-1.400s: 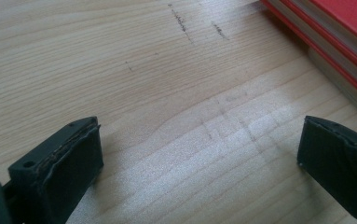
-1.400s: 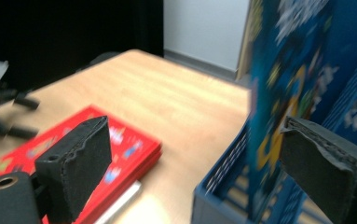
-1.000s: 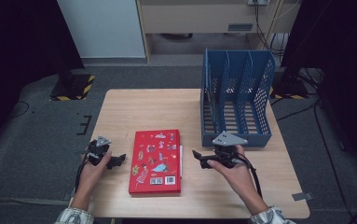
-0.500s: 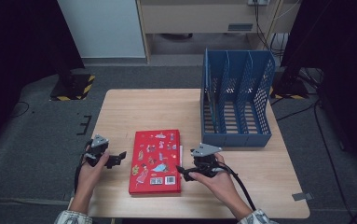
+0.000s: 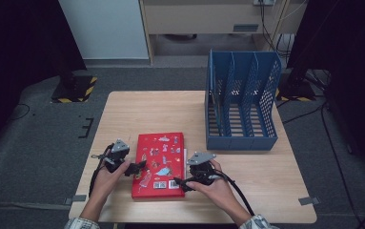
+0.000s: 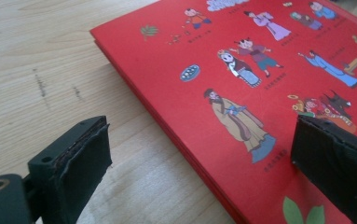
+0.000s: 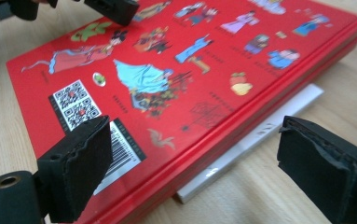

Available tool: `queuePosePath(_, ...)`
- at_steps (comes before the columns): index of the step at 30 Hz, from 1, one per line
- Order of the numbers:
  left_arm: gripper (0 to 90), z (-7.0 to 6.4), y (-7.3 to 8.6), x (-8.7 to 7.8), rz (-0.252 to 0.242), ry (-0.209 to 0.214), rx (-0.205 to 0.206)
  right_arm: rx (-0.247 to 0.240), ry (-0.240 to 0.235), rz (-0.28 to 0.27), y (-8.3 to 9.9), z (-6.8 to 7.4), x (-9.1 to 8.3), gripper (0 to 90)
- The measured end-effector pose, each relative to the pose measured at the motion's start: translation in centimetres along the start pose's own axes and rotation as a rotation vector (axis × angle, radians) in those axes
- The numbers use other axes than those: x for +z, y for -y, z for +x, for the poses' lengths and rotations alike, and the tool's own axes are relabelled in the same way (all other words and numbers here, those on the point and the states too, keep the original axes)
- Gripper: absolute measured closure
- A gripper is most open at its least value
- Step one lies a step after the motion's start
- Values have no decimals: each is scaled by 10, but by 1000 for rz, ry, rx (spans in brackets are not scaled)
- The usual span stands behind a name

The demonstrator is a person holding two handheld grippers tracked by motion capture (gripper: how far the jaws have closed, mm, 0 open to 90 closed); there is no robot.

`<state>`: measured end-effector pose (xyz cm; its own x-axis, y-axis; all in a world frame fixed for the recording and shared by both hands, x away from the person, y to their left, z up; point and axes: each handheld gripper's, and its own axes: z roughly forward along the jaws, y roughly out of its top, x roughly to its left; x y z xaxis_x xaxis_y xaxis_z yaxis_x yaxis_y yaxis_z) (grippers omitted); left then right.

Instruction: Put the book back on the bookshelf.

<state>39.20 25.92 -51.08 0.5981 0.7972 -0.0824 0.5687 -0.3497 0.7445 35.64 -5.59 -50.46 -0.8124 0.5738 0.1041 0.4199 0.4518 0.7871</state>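
In the high view the red book [image 5: 158,164] lies flat on the counter [image 5: 142,112], toward its near edge and well short of the blue file rack [image 5: 241,107] at the far right. The right gripper [image 5: 180,182] has come in over the last second from a spot just in front of the rack to the book's near right corner, its hand [image 5: 218,188] low on the counter, while the left gripper [image 5: 139,167] has crept from just left of the book up to its left edge. That closing-in from both sides reads as the approach to a two-handed pick-up, with the rack the likely destination. In the left gripper view the left gripper [image 6: 199,154] is open, one jaw over bare wood beside the book [image 6: 260,74] and the other over the cover, so the book's left edge runs between them; neither pad touches it as far as I can tell. In the right gripper view the right gripper [image 7: 190,168] is also open and straddles the book's [image 7: 176,70] right edge, one jaw above the barcode corner and the other over the counter. A white slip [image 7: 255,135] pokes out from under the book on that side and may come along or slide free when the book is lifted. The left gripper's jaw tip shows at the top left of this view, over the cover's opposite side.
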Motion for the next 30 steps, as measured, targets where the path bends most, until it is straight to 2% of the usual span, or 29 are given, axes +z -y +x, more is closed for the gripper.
queuePosePath(2,39,-1,-1,1,0,13,0,-8,-4,15,1,2,4,99)
queuePosePath(4,39,-2,-1,3,-11,31,-20,-9,-11,28,2,3,6,93)
queuePosePath(14,34,-5,-2,8,-4,58,-7,32,-52,31,4,1,12,68)
queuePosePath(17,29,-5,-2,10,-7,67,-20,30,-55,31,4,2,13,60)
queuePosePath(20,22,-4,-2,13,-11,85,-40,47,-57,37,4,1,15,46)
queuePosePath(30,3,-1,-2,18,-9,116,-64,65,-74,28,5,2,18,44)
